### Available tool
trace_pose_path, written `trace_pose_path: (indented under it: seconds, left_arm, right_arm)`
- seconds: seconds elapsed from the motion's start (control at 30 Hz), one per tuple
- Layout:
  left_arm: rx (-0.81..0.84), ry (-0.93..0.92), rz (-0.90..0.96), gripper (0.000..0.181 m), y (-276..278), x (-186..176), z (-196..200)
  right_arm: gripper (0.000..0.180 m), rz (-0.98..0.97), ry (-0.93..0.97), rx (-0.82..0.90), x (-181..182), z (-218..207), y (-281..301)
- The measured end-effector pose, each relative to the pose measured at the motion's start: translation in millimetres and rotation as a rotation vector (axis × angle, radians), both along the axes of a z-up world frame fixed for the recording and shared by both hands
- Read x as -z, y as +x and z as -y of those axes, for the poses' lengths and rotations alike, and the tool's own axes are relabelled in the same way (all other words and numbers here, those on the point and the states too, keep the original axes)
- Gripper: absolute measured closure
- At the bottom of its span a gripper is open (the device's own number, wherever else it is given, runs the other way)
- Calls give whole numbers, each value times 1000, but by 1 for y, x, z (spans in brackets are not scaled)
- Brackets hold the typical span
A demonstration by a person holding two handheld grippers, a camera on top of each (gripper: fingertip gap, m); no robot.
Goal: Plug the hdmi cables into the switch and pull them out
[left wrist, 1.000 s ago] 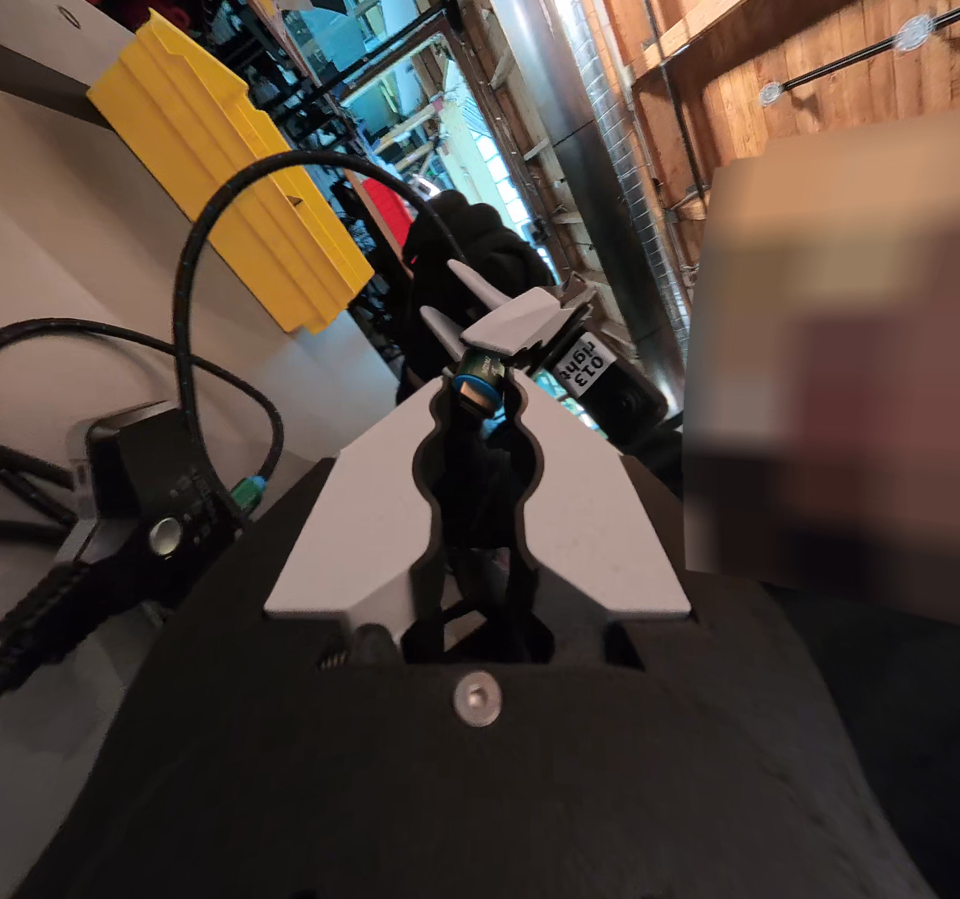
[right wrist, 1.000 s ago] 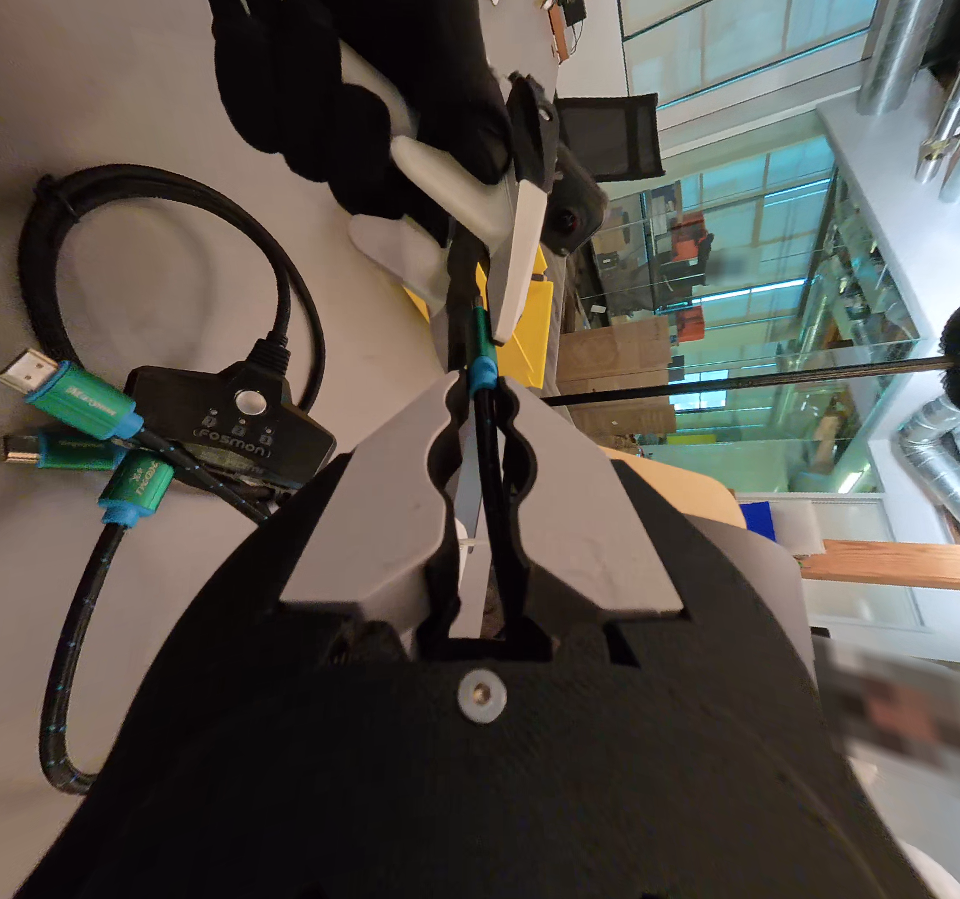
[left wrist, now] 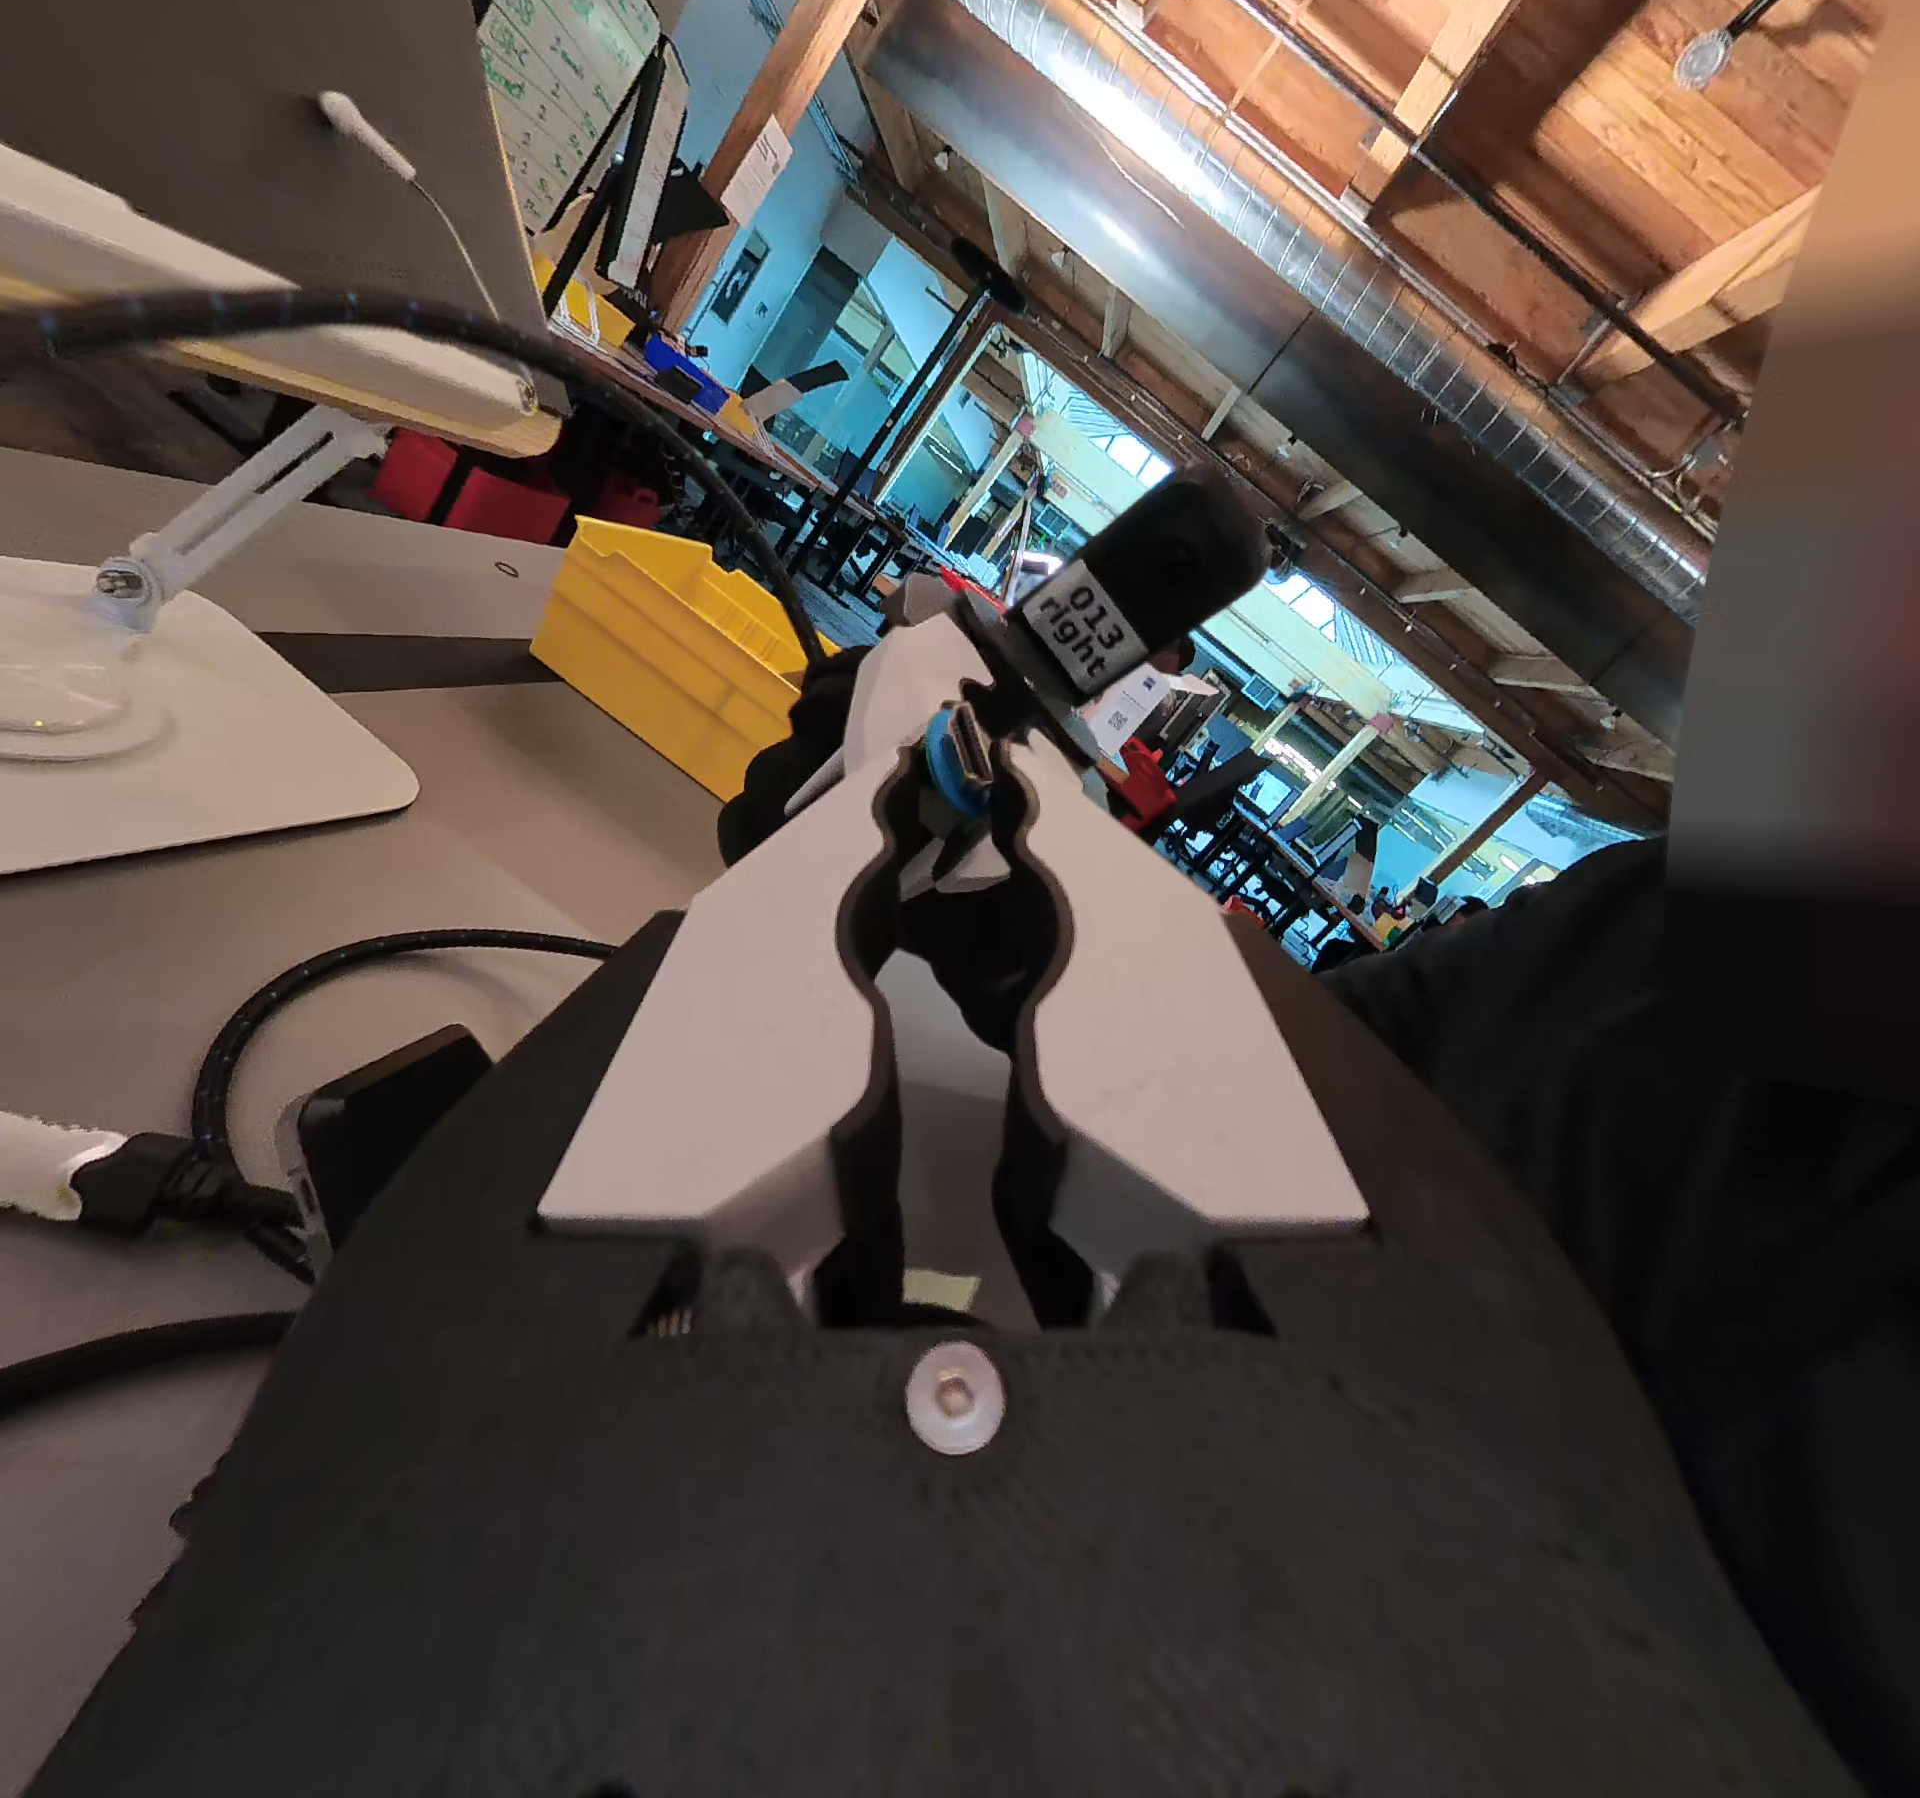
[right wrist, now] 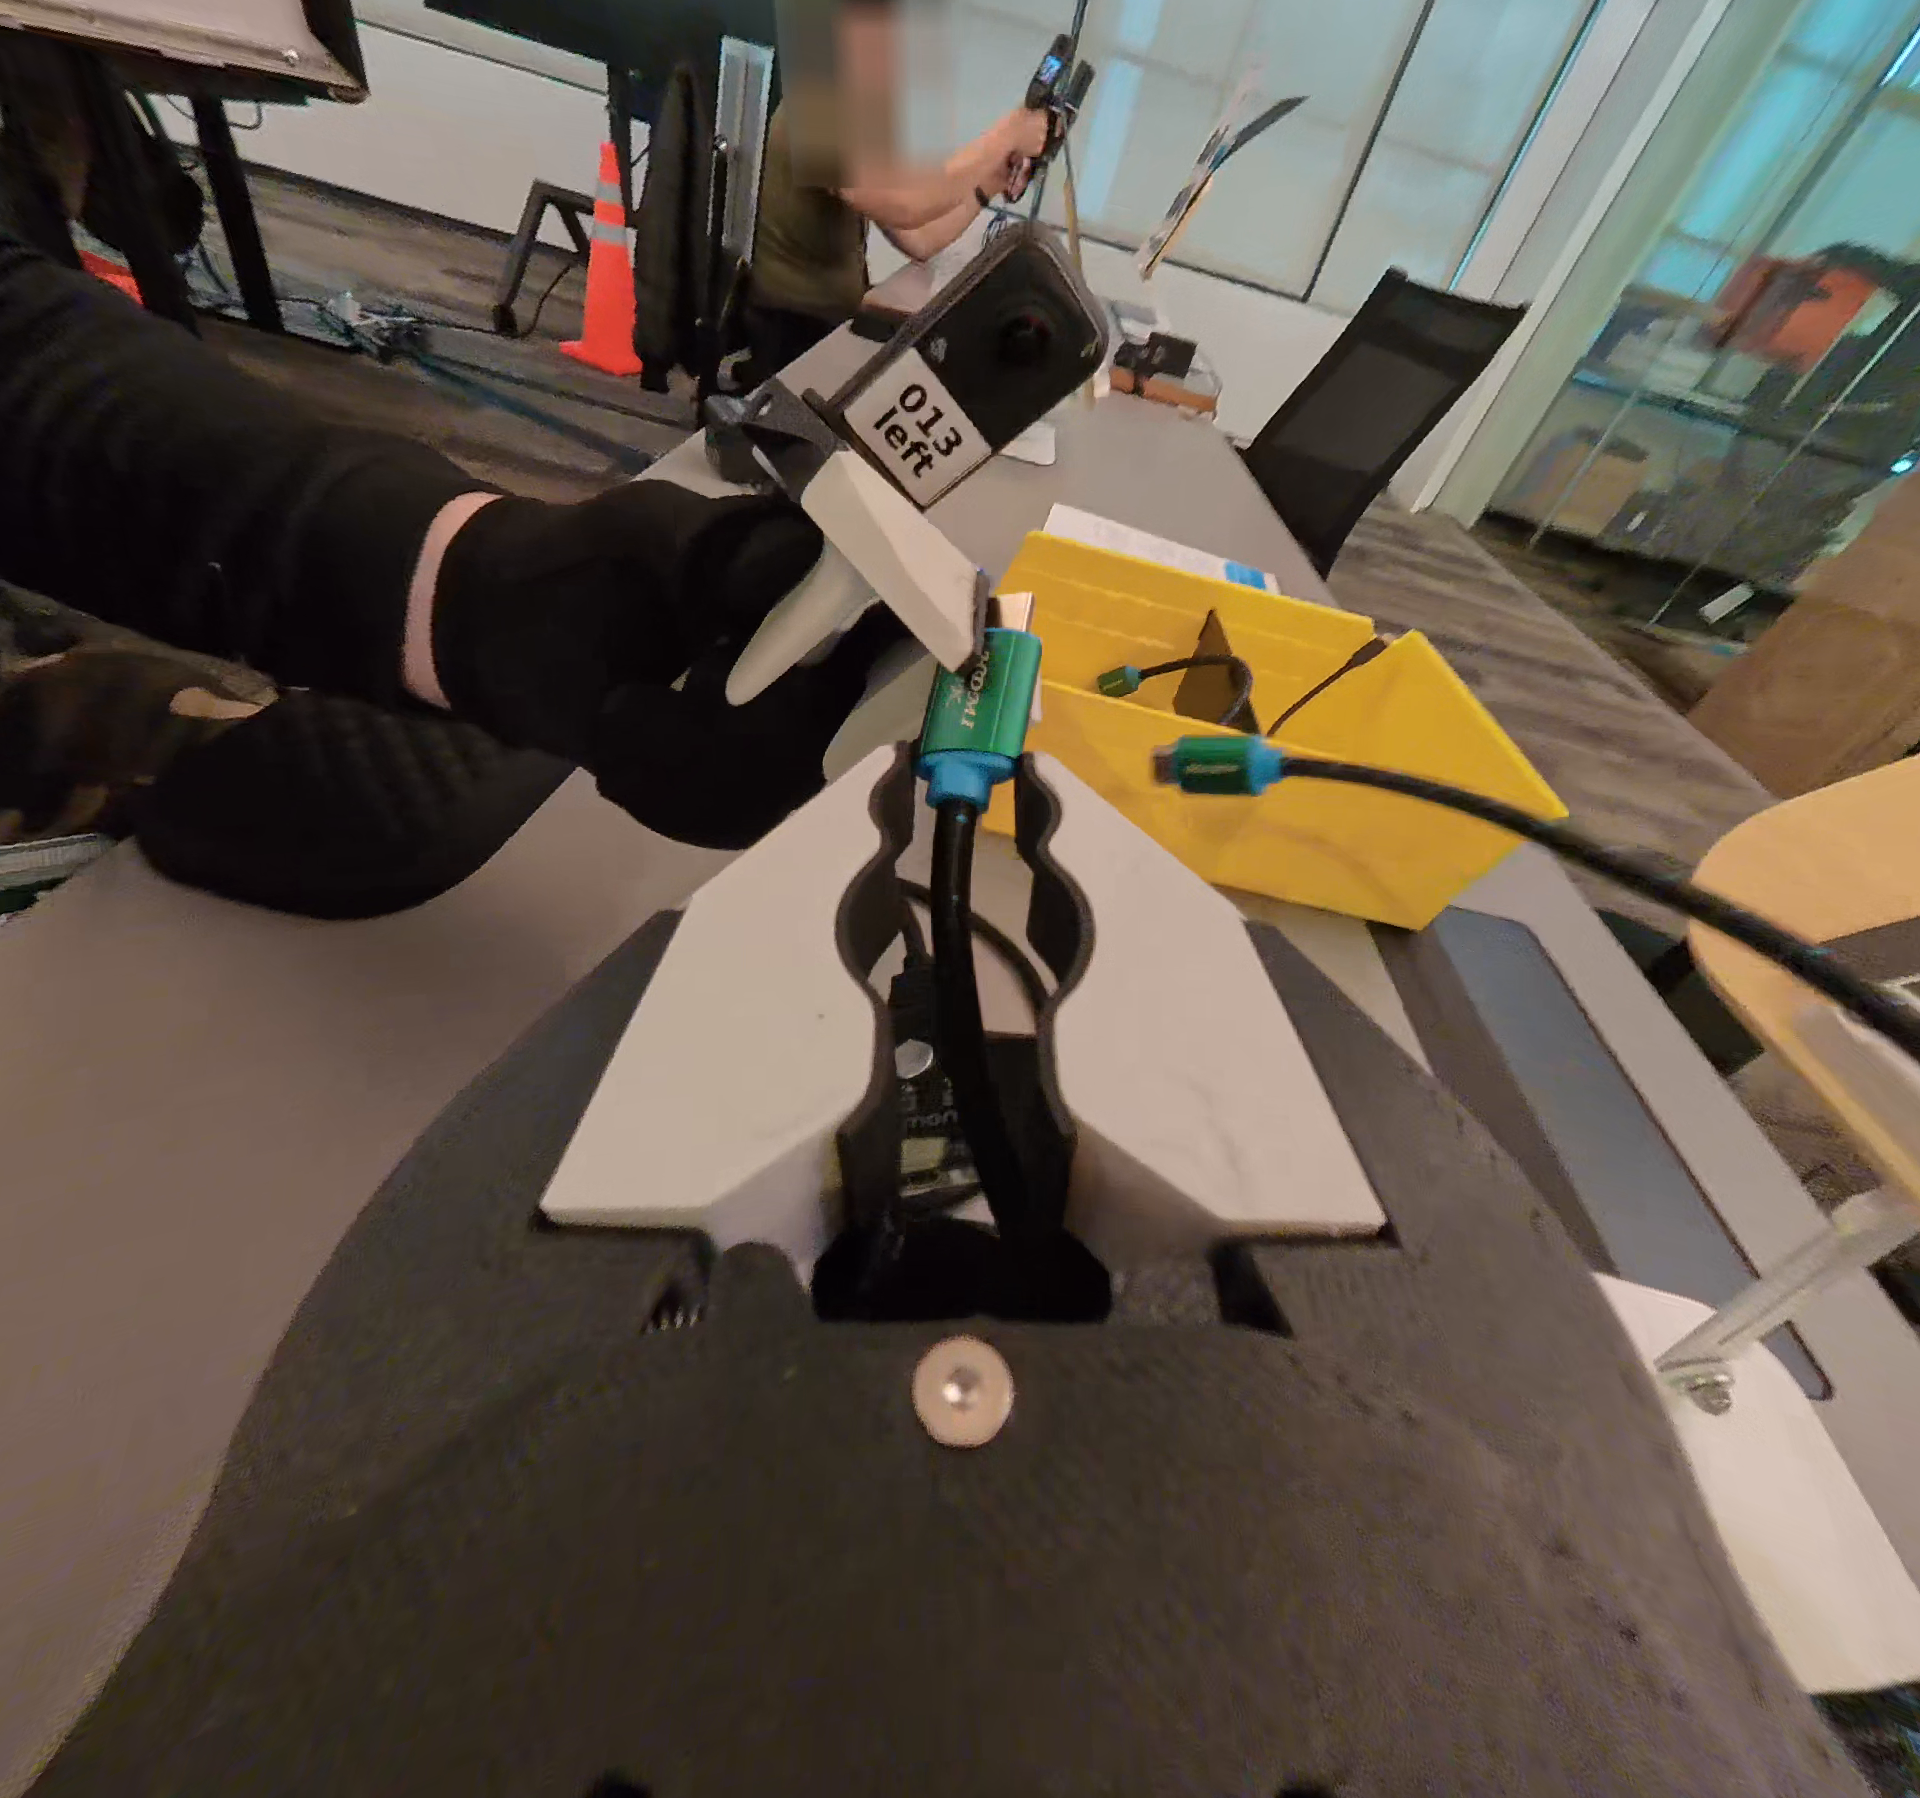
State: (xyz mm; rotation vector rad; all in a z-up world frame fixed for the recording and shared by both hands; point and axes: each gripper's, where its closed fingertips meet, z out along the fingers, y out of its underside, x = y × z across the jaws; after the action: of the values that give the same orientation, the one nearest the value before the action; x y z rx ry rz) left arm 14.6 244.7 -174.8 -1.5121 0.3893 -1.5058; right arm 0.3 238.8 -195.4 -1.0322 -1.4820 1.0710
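The right gripper (right wrist: pixel 961 792) is closed on the blue collar of a green plug (right wrist: pixel 979 699), its cable (right wrist: pixel 961 1000) running back between the fingers. The left gripper (left wrist: pixel 951 798) pinches the same plug's metal tip above the table (right wrist: pixel 260 1000). The black switch (left wrist: pixel 384 1114) lies below, a yellow bin (right wrist: pixel 1299 813) nearby.

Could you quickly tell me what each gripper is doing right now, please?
Left gripper: shut on the green HDMI plug.
Right gripper: shut on the same cable, just behind the plug.
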Motion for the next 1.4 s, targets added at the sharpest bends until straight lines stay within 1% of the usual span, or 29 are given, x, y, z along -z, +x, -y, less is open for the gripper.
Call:
trace_pose_path:
  seconds: [0.07,0.13,0.2,0.27,0.37,0.43,0.47,0.57,0.6,0.63,0.7,0.8,0.83,0.87,0.93,1.0,1.13,1.23,1.33,1.4]
  left_arm:
    - [-14,-13,12,169,-2,0,-3]
    - [-18,-34,59,170,-4,-3,-5]
    - [-25,-53,100,169,-7,-4,-8]
    - [-33,-69,136,169,-8,-7,-9]
    - [-54,-75,155,170,-10,-10,-12]
    - [-62,-69,163,170,-13,-13,-13]
    - [-69,-67,164,170,-16,-14,-14]
    - [-83,-55,162,170,-23,-19,-14]
    - [-86,-52,157,170,-24,-20,-15]
    - [-85,-49,144,171,-24,-19,-15]
    - [-84,-54,144,171,-22,-20,-15]
    - [-78,-68,151,170,-18,-17,-17]
    - [-77,-66,154,170,-18,-18,-17]
    - [-72,-56,150,170,-17,-19,-17]
    - [-66,-41,106,170,-12,-20,-16]
    - [-51,-35,91,170,-5,-24,-14]
    - [-65,1,73,170,9,-32,-14]
    - [-95,46,62,170,21,-34,-12]
    - [-95,70,60,171,37,-33,-5]
    - [-59,58,54,170,50,-29,5]
  right_arm:
    - [160,-45,42,38,-4,-3,-1]
    - [155,-129,93,94,-15,-6,-1]
    - [148,-170,117,154,-21,-11,-2]
    - [144,-166,200,191,-16,-12,-5]
    - [126,-102,396,261,-4,-17,-9]
    - [111,-88,445,316,-5,-27,-4]
    - [110,-96,436,318,-9,-31,2]
    - [115,-131,404,285,-25,-33,19]
    - [124,-113,400,249,-27,-29,23]
    - [129,-84,390,225,-26,-28,24]
    - [133,1,380,201,-15,-29,25]
    - [156,114,455,171,5,-28,24]
    - [166,137,472,162,7,-27,26]
    - [172,155,483,162,6,-26,28]
    - [174,211,486,167,2,-28,35]
    - [175,241,438,167,-7,-28,45]
    - [175,286,457,252,-19,-36,60]
    - [175,318,434,330,-20,-38,71]
    - [175,365,406,393,-16,-32,87]
    - [176,393,393,381,-10,-19,100]
